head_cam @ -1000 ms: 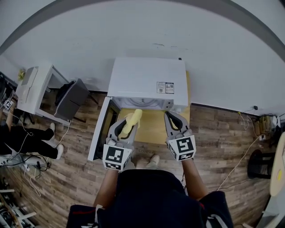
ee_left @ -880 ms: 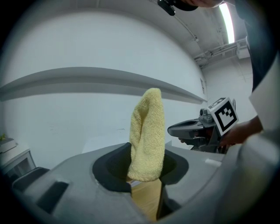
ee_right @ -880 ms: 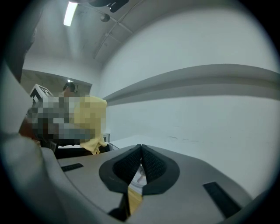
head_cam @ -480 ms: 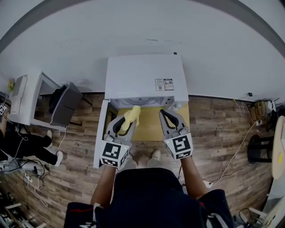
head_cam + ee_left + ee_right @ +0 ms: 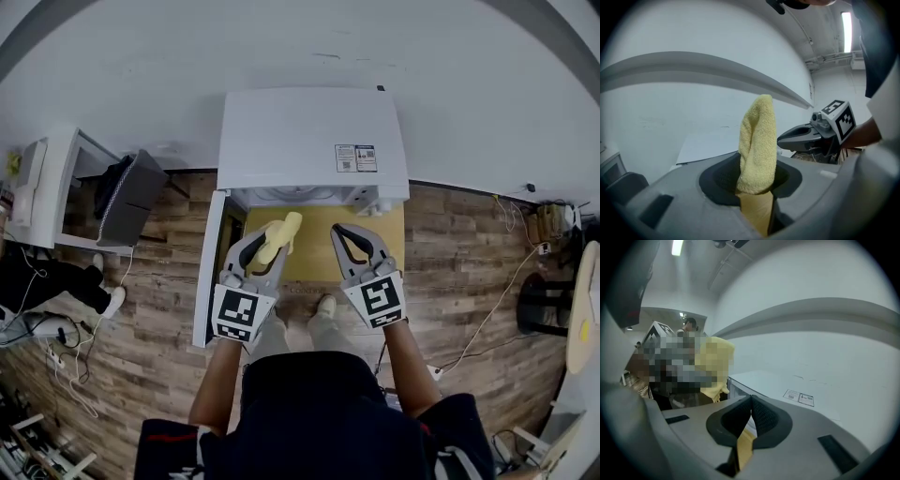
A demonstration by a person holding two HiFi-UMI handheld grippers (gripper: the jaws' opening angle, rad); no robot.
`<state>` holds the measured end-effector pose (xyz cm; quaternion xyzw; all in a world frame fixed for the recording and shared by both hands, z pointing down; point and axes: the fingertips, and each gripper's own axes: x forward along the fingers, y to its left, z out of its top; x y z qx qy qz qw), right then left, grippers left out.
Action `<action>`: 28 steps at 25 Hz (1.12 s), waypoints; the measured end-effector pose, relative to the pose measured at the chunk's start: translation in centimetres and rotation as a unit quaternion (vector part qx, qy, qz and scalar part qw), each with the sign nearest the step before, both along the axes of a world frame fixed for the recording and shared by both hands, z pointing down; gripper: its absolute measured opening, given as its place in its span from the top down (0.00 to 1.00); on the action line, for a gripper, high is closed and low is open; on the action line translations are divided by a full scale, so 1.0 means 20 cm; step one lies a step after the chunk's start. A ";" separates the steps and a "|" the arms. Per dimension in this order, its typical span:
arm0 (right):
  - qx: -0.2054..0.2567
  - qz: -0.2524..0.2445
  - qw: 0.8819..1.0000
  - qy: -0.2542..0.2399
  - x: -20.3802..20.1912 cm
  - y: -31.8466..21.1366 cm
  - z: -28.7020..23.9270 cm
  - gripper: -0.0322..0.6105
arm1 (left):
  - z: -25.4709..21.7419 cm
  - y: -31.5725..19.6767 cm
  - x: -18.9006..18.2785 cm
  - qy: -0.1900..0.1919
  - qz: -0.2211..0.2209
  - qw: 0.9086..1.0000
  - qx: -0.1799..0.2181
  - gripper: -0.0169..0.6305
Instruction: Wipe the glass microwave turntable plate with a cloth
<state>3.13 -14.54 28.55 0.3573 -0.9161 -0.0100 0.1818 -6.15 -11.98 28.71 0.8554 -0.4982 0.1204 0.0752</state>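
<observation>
Two grippers are up in front of a white box-shaped microwave oven [image 5: 312, 141]. It sits on a small yellow-wood bench [image 5: 319, 258] against the far wall. The white hinged oven door [image 5: 208, 267] stands swung open to the left.

Left gripper [image 5: 757, 185]: jaws clamped on a folded yellow terry cloth [image 5: 758, 140], which sticks up and forward past the tips.
Right gripper [image 5: 750, 404]: jaws pressed together, nothing between them.

Both hover side by side just near of the oven mouth, the left one closer to the open door. Neither is inside the cavity.

Round glass turntable plate [image 5: 298, 194]: only a pale curved edge shows in the cavity mouth, under the oven's top. It looks seated inside. I cannot tell its condition from here.

Progress, as judged: door open and cloth in grip, so preparation is done. The cloth is well clear of the plate, so wiping has not begun.

What is left: get to the plate, either by reaching in or by drawing it out with the free right gripper, then wipe its face.
</observation>
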 end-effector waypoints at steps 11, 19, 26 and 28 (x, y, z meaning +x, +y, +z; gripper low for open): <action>-0.024 -0.019 0.999 0.041 -0.03 -0.08 0.26 0.93 | 0.22 -0.09 0.03 -0.049 0.008 0.999 -0.014 0.77; -0.043 -0.035 0.996 0.068 -0.04 -0.10 0.49 0.93 | 0.45 -0.14 0.00 -0.050 0.012 0.998 -0.042 0.77; -0.057 -0.044 0.994 0.087 -0.05 -0.12 0.69 0.93 | 0.64 -0.17 0.00 -0.075 0.013 0.996 -0.053 0.77; -0.063 -0.046 0.993 0.093 -0.05 -0.13 0.75 0.93 | 0.67 -0.19 0.01 -0.070 0.012 0.996 -0.054 0.77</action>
